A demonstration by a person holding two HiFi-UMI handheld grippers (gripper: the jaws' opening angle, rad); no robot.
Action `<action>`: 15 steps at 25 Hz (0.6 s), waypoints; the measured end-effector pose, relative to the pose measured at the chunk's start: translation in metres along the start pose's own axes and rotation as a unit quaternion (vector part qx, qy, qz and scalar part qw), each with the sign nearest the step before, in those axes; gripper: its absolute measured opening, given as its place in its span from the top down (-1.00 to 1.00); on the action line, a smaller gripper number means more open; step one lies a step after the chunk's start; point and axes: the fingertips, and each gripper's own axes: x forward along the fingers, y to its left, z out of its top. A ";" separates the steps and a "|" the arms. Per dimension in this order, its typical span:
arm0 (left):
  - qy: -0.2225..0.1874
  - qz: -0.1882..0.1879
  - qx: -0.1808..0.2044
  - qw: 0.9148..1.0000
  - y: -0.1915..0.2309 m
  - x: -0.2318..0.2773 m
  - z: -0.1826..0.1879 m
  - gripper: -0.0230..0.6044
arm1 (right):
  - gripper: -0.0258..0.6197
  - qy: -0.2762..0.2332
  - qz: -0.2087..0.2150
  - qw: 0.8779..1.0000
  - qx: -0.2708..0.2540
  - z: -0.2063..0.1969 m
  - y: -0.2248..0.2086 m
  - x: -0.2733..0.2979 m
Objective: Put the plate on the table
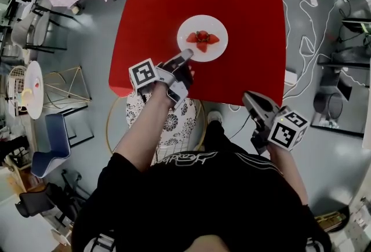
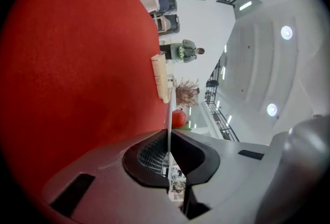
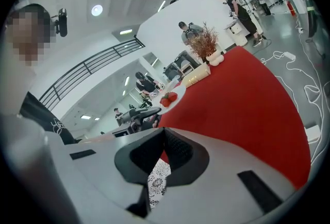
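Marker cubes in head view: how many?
2 marker cubes: one on the left claw at the red table's near edge; one on the right claw, off the table.

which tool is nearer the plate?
Left. The left tool is shut on the plate at its near rim; the right tool, shut and empty, is off the red table, past its near edge.

Head cam steeply overhead, L/R gripper cams low, close-in — all share red table (image 1: pixel 249 42), plate (image 1: pixel 203 55).
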 end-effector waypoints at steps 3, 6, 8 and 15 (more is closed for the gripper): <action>-0.005 0.024 -0.013 1.000 0.022 0.000 0.003 0.86 | 0.90 0.002 -0.001 1.000 0.007 -0.002 -0.004 0.001; -0.005 0.050 -0.016 0.999 0.040 0.000 0.005 0.86 | 0.90 0.004 -0.004 1.000 0.013 -0.005 -0.008 0.001; -0.006 0.062 -0.020 0.998 0.050 0.000 0.006 0.86 | 0.90 0.003 -0.004 1.000 0.015 -0.006 -0.008 0.002; -0.009 0.094 -0.037 0.995 0.072 0.003 0.009 0.86 | 0.90 0.004 -0.008 1.000 0.028 -0.009 -0.018 0.004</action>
